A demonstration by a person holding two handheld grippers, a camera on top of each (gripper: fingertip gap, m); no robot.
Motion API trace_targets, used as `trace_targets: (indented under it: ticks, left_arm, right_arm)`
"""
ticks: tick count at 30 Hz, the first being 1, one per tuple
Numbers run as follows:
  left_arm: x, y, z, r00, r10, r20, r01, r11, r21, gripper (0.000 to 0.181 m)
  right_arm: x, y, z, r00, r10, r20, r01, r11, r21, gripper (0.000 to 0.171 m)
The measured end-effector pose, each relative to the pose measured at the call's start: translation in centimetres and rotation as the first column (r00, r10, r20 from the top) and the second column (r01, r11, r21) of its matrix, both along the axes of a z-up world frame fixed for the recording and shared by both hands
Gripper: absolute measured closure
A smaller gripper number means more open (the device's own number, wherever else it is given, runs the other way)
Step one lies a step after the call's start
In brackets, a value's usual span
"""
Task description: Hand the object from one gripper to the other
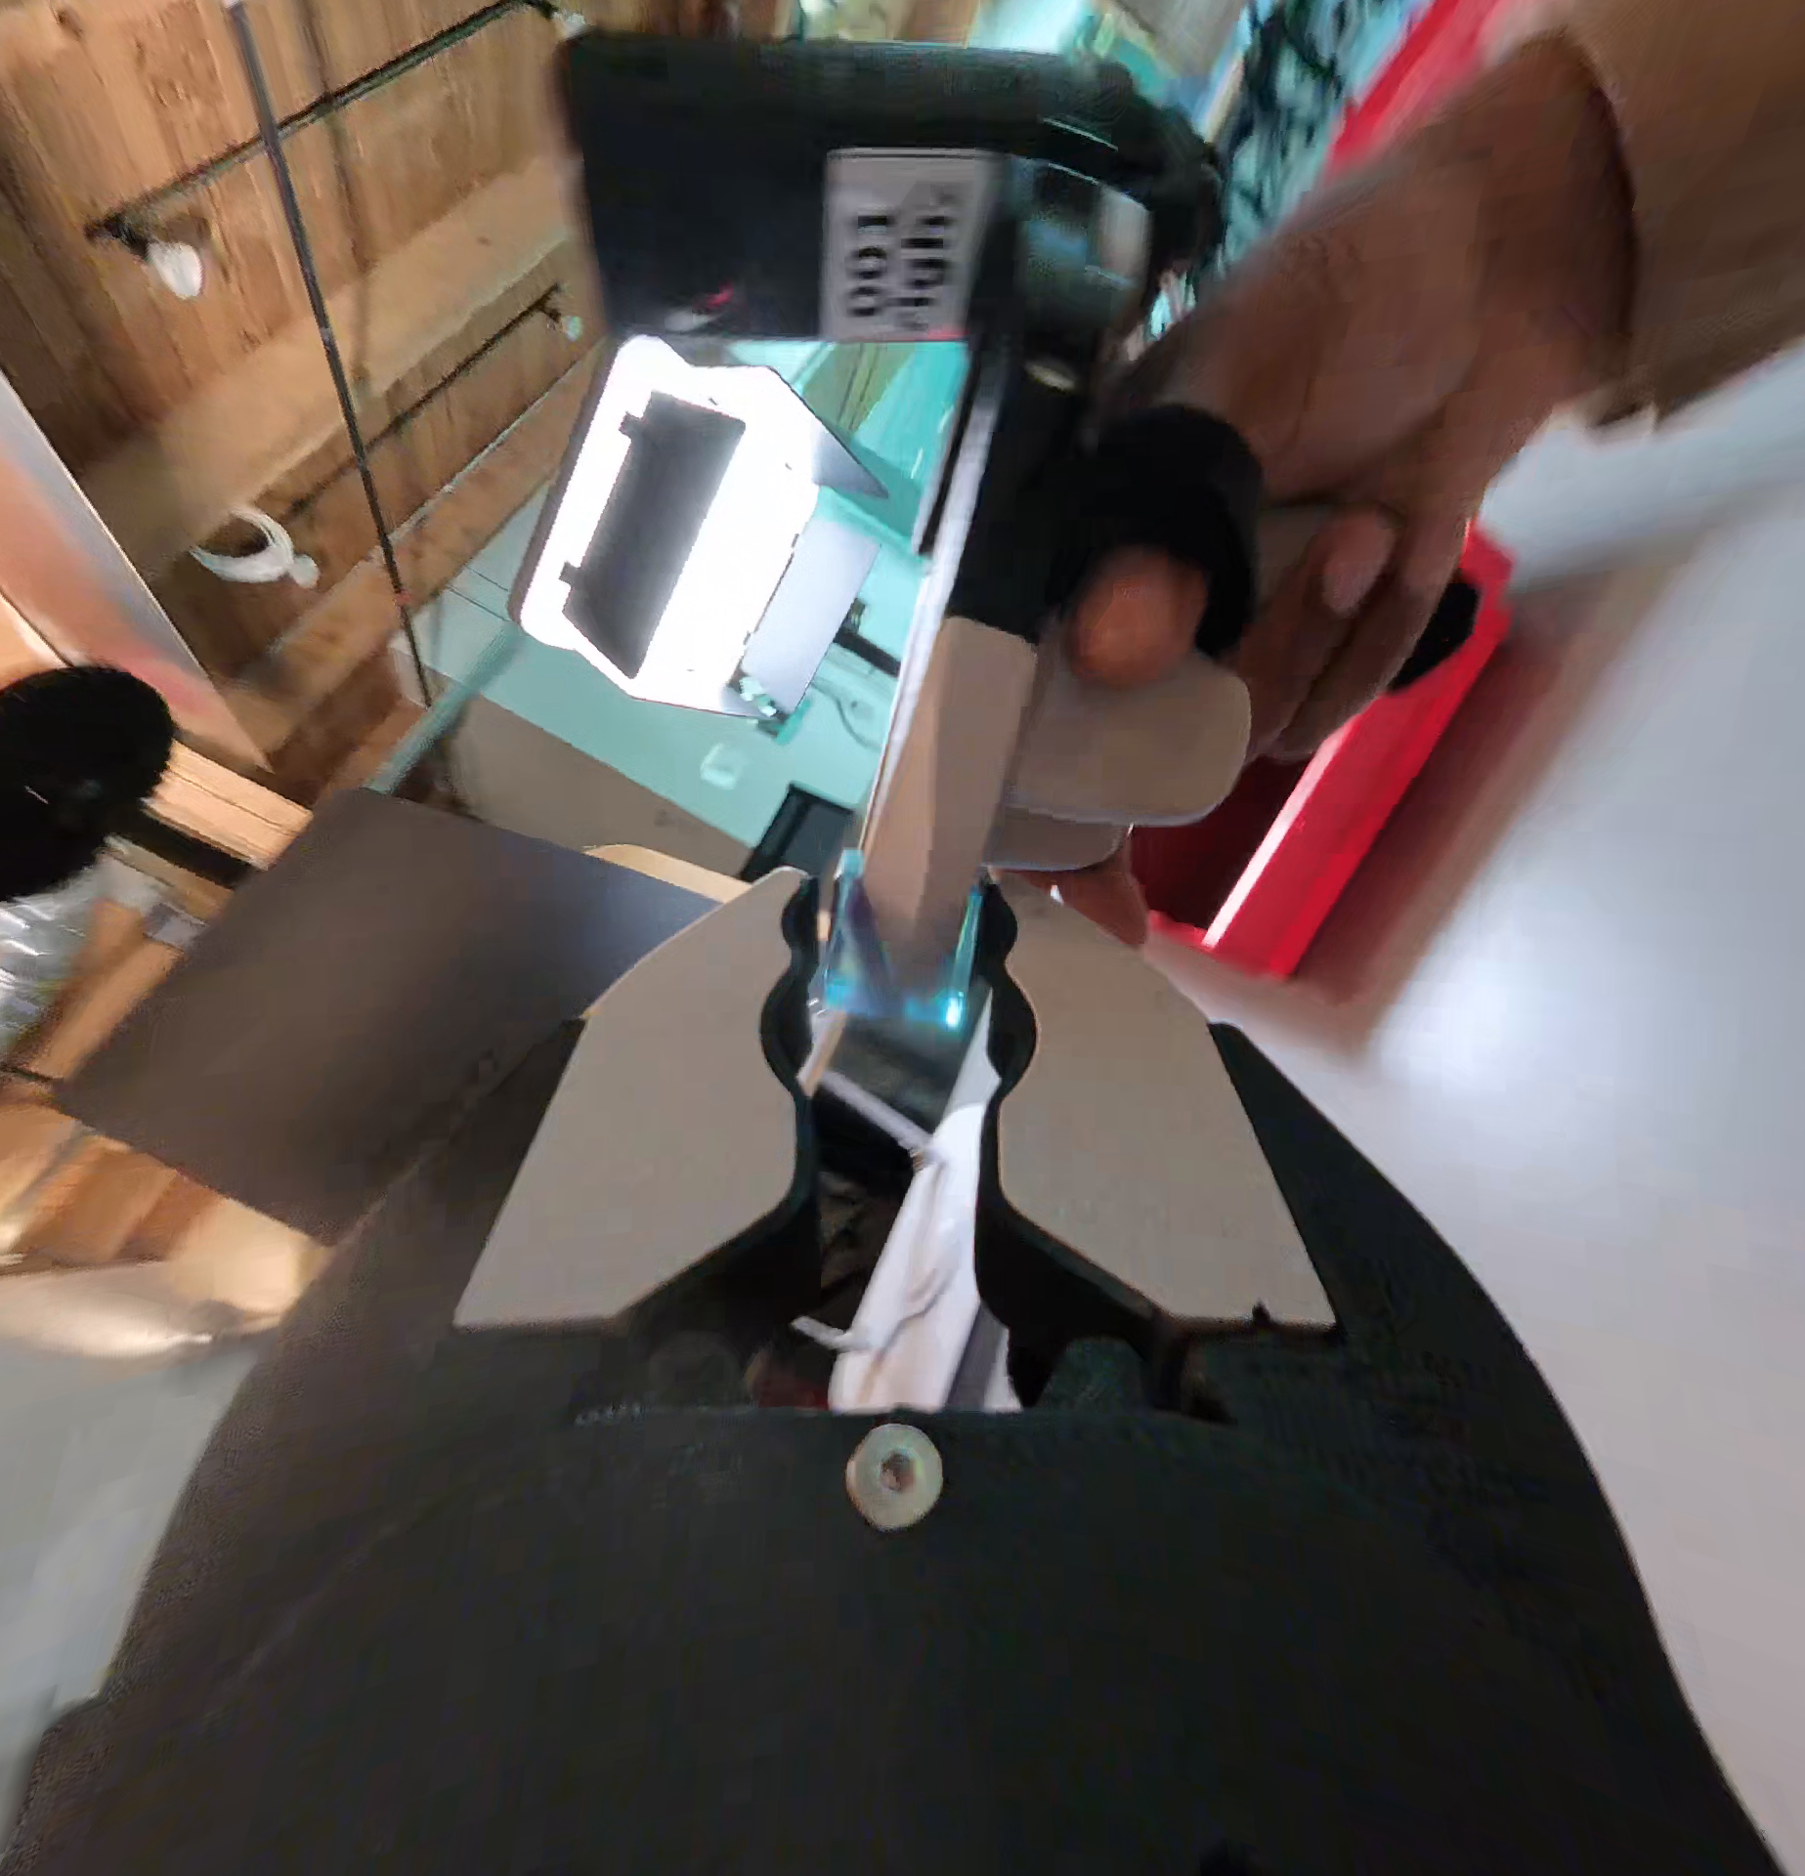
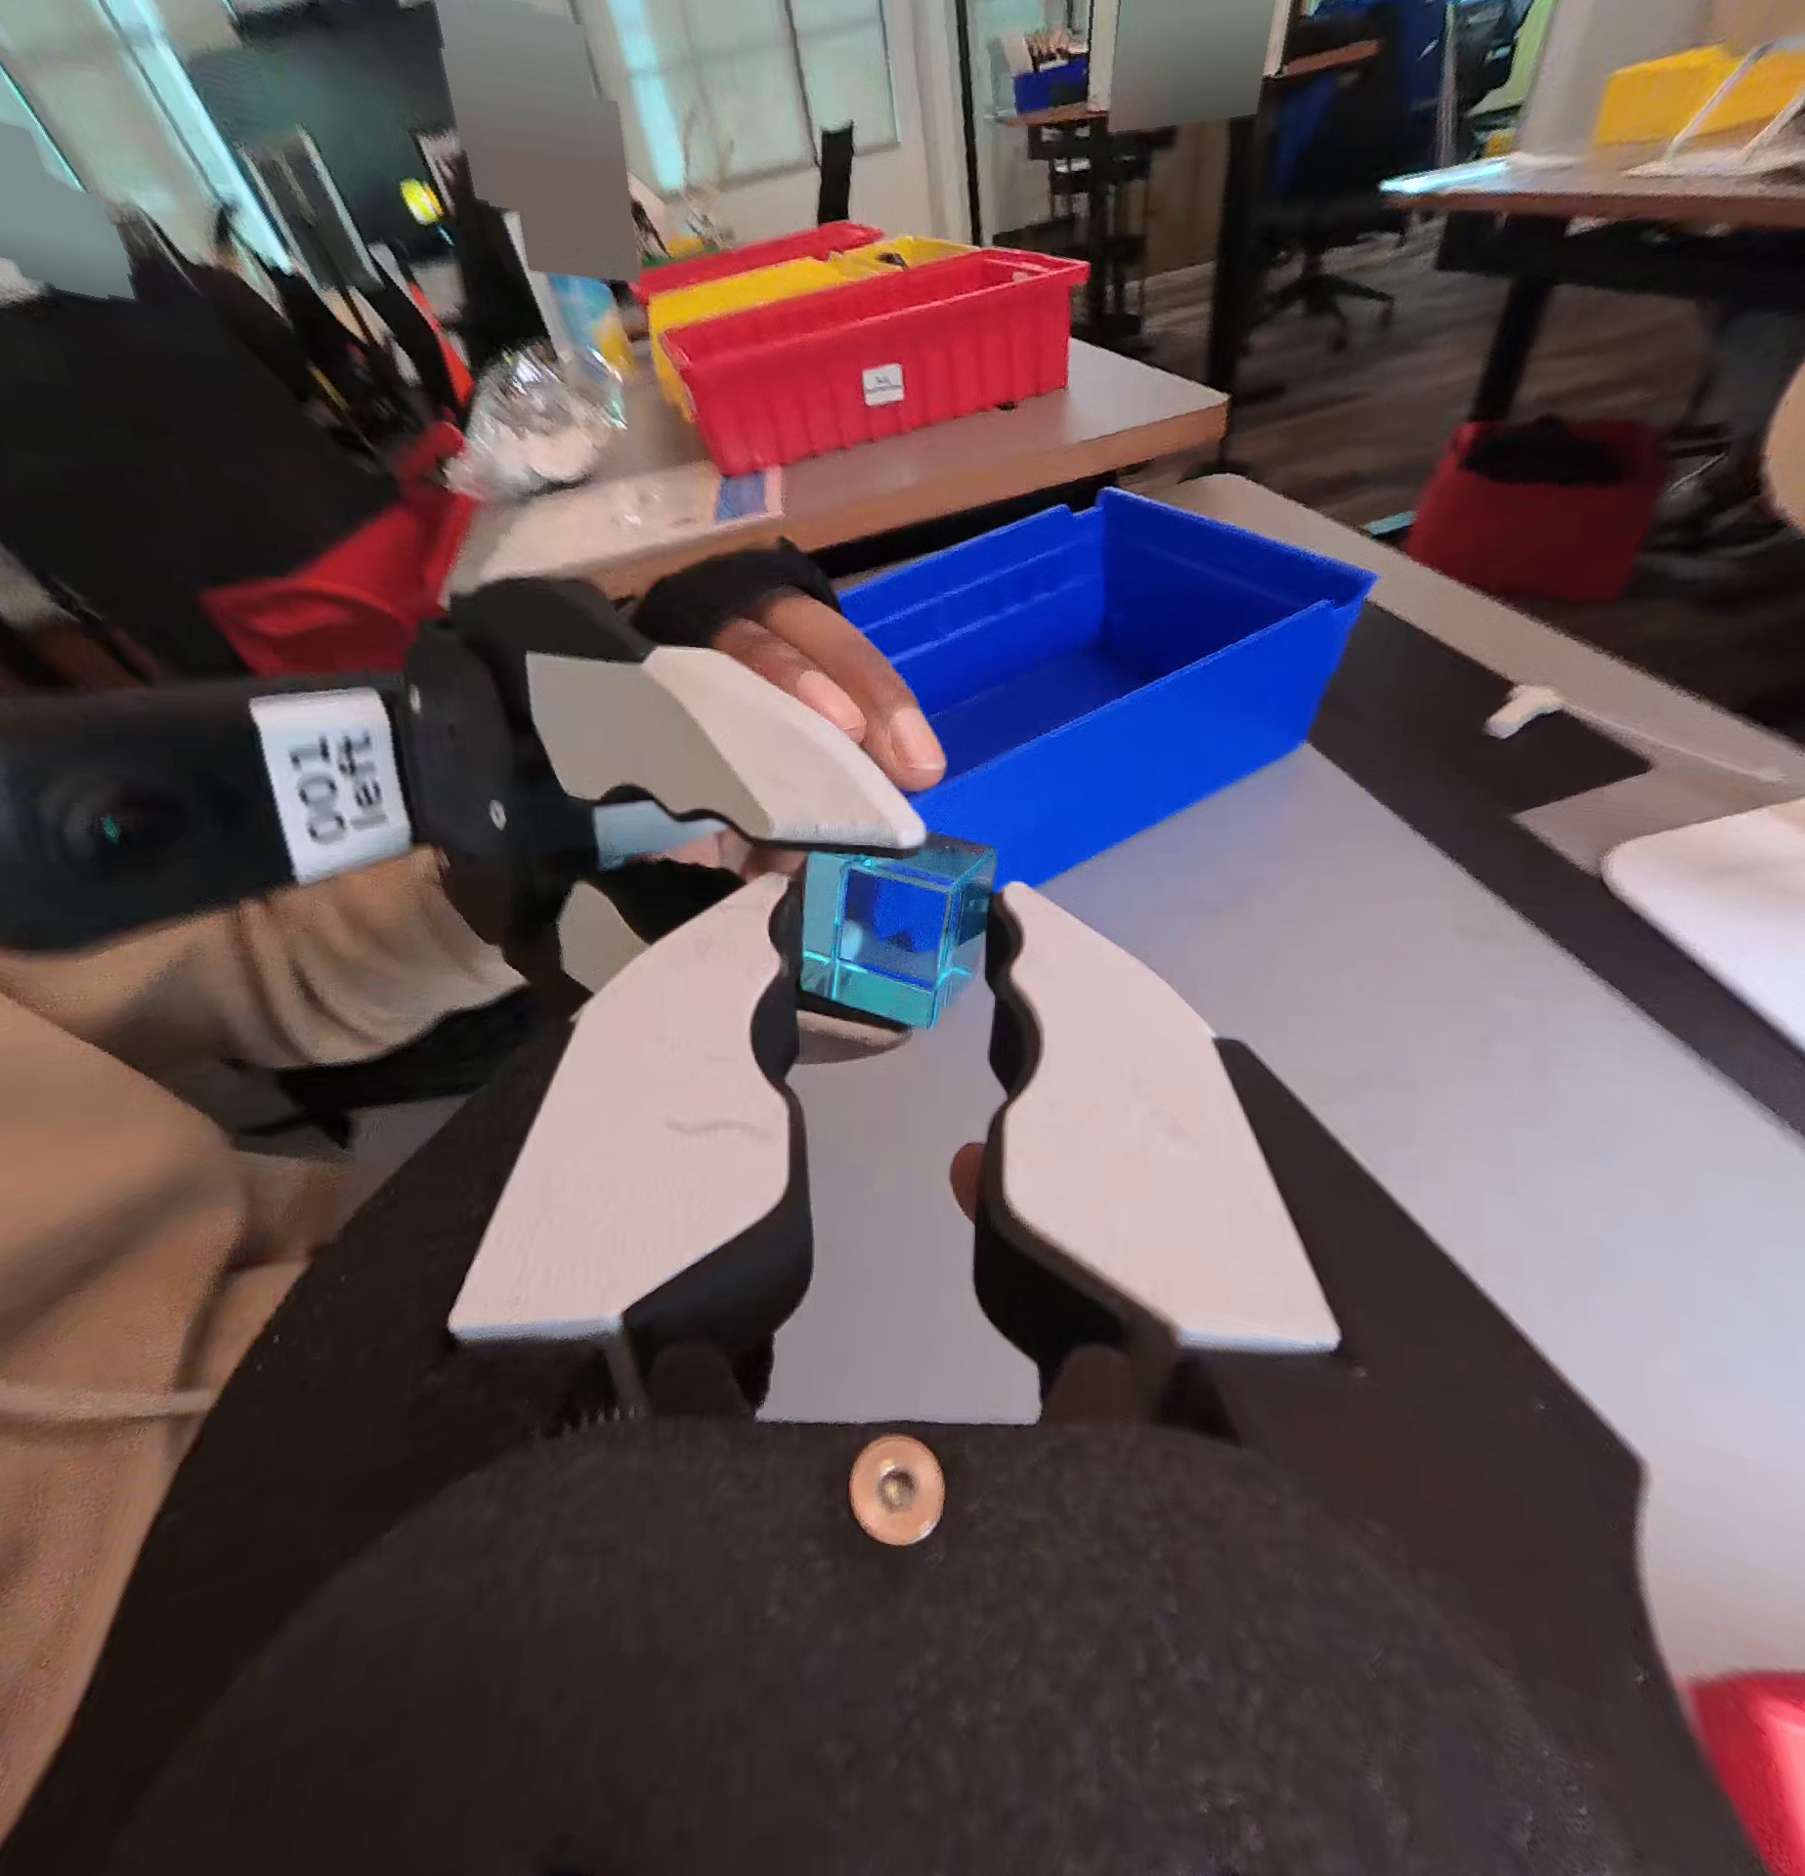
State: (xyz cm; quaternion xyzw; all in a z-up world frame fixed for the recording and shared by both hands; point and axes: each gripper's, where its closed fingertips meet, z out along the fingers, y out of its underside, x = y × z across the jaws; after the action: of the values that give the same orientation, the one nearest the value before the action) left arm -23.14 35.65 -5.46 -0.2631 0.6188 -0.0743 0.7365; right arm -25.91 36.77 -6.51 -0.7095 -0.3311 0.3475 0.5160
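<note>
The clear blue cube (image 2: 896,939) sits mid-air above the worktop (image 2: 1385,1015), clenched by both left gripper (image 1: 893,939) and right gripper (image 2: 893,939); handover looks half done; one grip must release.

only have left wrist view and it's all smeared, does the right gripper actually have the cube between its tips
Observer: Yes. In the right wrist view the right gripper has both fingertips against the clear blue cube, which is held tilted above the table.
Operator: where's my gripper sitting on it
Observer: The left gripper comes in from the side, with one finger lying across the cube's top.
Operator: anything beyond it
Observer: An open blue bin stands on the table just behind the cube.
</note>
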Motion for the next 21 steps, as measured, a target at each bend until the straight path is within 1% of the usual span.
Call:
trace_targets:
  ticks: [1,2,3,4,5,6,8,9,10,11,13,14,15,16,17,18,19,20,21]
  left_arm:
    - [-0.2,0.0,0.4,0.998,-0.042,0.038,0.046,0.995,-0.09,0.145]
    - [-0.4,-0.1,0.9,0.993,-0.094,0.078,0.108,0.973,-0.203,0.143]
    - [-0.7,0.0,1.4,0.983,-0.143,0.117,0.175,0.927,-0.331,0.142]
    - [-1.0,0.2,1.8,0.968,-0.19,0.162,0.245,0.851,-0.465,0.14]
    - [-1.3,0.2,2.2,0.947,-0.241,0.213,0.322,0.74,-0.591,0.138]
    - [-1.5,0.1,2.5,0.921,-0.281,0.27,0.388,0.602,-0.698,0.137]
    - [-1.5,0.4,2.6,0.889,-0.307,0.341,0.437,0.339,-0.833,0.134]
    - [-1.3,0.1,2.4,0.877,-0.33,0.35,0.435,0.234,-0.869,0.131]
    - [-1.1,-0.3,2.1,0.869,-0.348,0.352,0.424,0.157,-0.892,0.131]
    - [-0.8,-0.5,1.7,0.87,-0.357,0.339,0.401,0.114,-0.909,0.13]
    - [-0.3,-1.3,0.5,0.875,-0.39,0.288,0.346,0.085,-0.935,0.132]
    - [-0.2,-1.8,0.1,0.871,-0.414,0.266,0.324,0.077,-0.943,0.136]
    - [-0.2,-2.2,-0.2,0.864,-0.438,0.247,0.309,0.075,-0.948,0.146]
    - [-0.2,-2.3,-0.3,0.865,-0.445,0.231,0.304,0.099,-0.948,0.146]
    - [-0.3,-2.0,-0.1,0.873,-0.434,0.221,0.31,0.147,-0.939,0.146]
    - [-0.4,-1.7,0.0,0.884,-0.418,0.21,0.317,0.204,-0.926,0.146]
    - [-0.5,-1.2,0.2,0.899,-0.391,0.197,0.317,0.273,-0.908,0.146]
    - [-0.6,-0.6,0.3,0.917,-0.355,0.181,0.312,0.358,-0.88,0.146]
    - [-0.8,0.1,0.4,0.935,-0.314,0.163,0.3,0.459,-0.836,0.146]
  right_arm:
    - [0.4,0.1,0.4,1.0,-0.016,0.02,0.015,0.998,0.062,0.137]
    - [0.9,0.1,1.1,0.999,-0.027,0.025,0.024,0.991,0.129,0.137]
    - [1.4,-0.1,1.9,0.999,-0.022,0.032,0.015,0.981,0.196,0.137]
    - [1.9,-0.4,2.7,0.999,-0.028,0.046,0.013,0.957,0.291,0.137]
    - [2.4,-0.8,3.5,0.996,-0.049,0.072,0.015,0.913,0.407,0.137]
    - [2.6,-1.1,3.9,0.99,-0.081,0.114,0.011,0.86,0.511,0.137]
    - [2.8,-1.1,4.0,0.951,-0.204,0.232,0.0,0.752,0.659,0.137]
    - [2.6,-0.9,3.7,0.916,-0.269,0.299,-0.027,0.701,0.712,0.137]
    - [2.3,-0.8,3.3,0.875,-0.327,0.358,-0.067,0.65,0.757,0.137]
    - [1.8,-0.8,2.8,0.832,-0.378,0.406,-0.117,0.597,0.794,0.137]
    - [0.6,-1.0,1.9,0.773,-0.428,0.467,-0.219,0.512,0.831,0.137]
    - [-0.1,-1.3,1.6,0.76,-0.436,0.481,-0.253,0.483,0.838,0.137]
    - [-0.5,-1.3,1.3,0.746,-0.445,0.496,-0.28,0.466,0.839,0.138]
    - [-0.6,-1.2,1.0,0.726,-0.458,0.513,-0.297,0.464,0.835,0.14]
    - [-0.5,-1.1,1.0,0.722,-0.467,0.51,-0.291,0.463,0.837,0.141]
    - [-0.2,-0.9,1.1,0.737,-0.455,0.501,-0.263,0.489,0.832,0.141]
    - [0.2,-0.7,1.0,0.768,-0.407,0.494,-0.216,0.563,0.798,0.14]
    - [0.7,-0.5,1.1,0.814,-0.343,0.469,-0.15,0.656,0.74,0.135]
    - [1.1,-0.6,1.3,0.868,-0.261,0.423,-0.102,0.74,0.665,0.126]
